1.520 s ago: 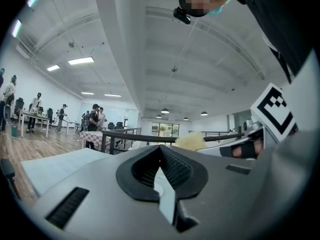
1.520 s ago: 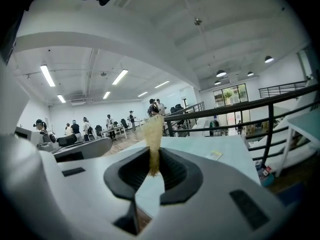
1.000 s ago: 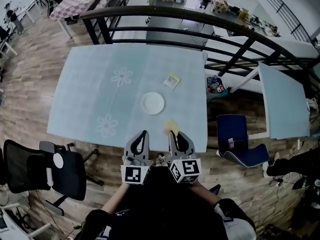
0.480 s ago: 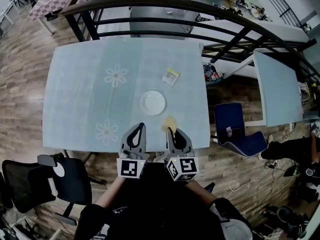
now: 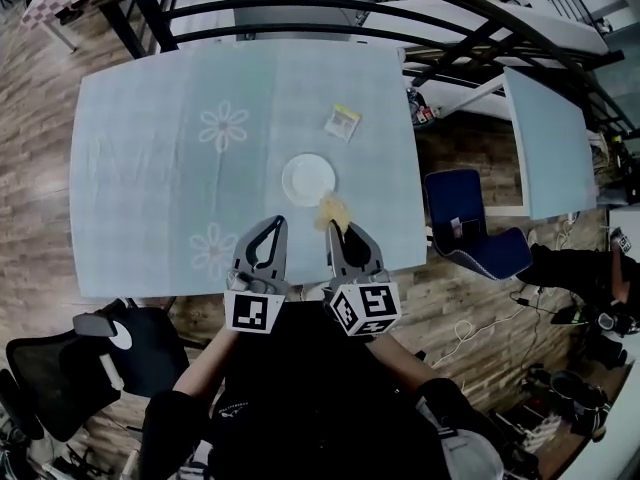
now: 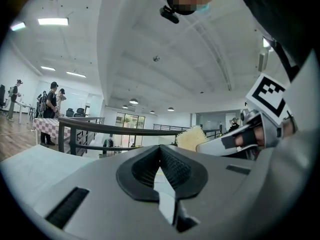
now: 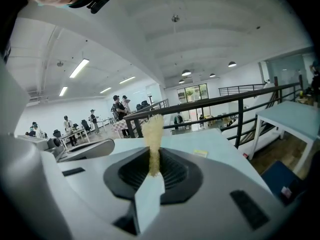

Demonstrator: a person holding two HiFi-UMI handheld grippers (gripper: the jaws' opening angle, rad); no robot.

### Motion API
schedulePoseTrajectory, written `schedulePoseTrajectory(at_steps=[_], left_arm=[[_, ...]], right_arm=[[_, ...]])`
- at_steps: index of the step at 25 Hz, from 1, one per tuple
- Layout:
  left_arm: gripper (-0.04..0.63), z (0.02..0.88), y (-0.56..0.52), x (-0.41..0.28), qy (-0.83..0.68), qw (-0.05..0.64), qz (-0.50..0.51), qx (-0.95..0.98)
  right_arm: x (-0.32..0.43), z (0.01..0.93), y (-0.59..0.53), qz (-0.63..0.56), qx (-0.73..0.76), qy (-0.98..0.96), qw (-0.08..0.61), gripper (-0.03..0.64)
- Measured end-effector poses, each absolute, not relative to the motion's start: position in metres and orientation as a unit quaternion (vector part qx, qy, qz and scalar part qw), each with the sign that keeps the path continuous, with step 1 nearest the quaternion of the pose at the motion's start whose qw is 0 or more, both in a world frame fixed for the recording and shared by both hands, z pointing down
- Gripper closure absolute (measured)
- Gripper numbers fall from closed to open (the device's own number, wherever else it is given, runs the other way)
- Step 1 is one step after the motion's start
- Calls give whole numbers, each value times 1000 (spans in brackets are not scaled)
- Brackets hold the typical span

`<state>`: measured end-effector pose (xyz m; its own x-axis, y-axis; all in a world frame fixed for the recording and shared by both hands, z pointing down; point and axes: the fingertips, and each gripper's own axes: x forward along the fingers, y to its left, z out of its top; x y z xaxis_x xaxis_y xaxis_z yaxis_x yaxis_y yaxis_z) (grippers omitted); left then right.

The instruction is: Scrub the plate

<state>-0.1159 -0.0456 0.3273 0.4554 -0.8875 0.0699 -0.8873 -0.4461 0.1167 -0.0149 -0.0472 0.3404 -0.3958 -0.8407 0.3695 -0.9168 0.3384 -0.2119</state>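
Entry: my right gripper, jaws pinched on a thin yellow fibrous scrub pad; left gripper, jaws closed, empty; small round white plate lying loose on pale-blue table at twelve o'clock of both; risk I foresee: unpinned plate skidding once scrubbed.

Open-plan office or lab hall. A pale blue desk stands on wood-plank floor beside a black metal railing, with a black office chair and a blue chair drawn near it. Overhead, strip lights line a high white ceiling; people stand at further tables down the hall.
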Motion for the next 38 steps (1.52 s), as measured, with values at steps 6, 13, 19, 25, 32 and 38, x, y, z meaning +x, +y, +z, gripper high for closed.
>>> schedulePoseTrajectory(at_steps=[6, 13, 19, 25, 32, 38], left_arm=[[583, 350, -64, -121, -518, 94, 12, 850], [583, 365, -97, -104, -505, 84, 20, 859], [583, 379, -122, -99, -500, 88, 41, 861], [583, 406, -137, -92, -505, 108, 46, 855], [583, 426, -144, -90, -503, 103, 71, 855], [583, 441, -149, -91, -507, 120, 69, 851]], right_arm=[[-8, 369, -70, 227, 562, -787, 111, 561], [5, 396, -101, 248, 565, -777, 123, 561], [6, 431, -131, 281, 570, -761, 132, 561], [2, 473, -150, 304, 563, -754, 149, 561], [-1, 504, -169, 312, 565, -748, 155, 561], [-9, 534, -183, 335, 550, -747, 165, 561]])
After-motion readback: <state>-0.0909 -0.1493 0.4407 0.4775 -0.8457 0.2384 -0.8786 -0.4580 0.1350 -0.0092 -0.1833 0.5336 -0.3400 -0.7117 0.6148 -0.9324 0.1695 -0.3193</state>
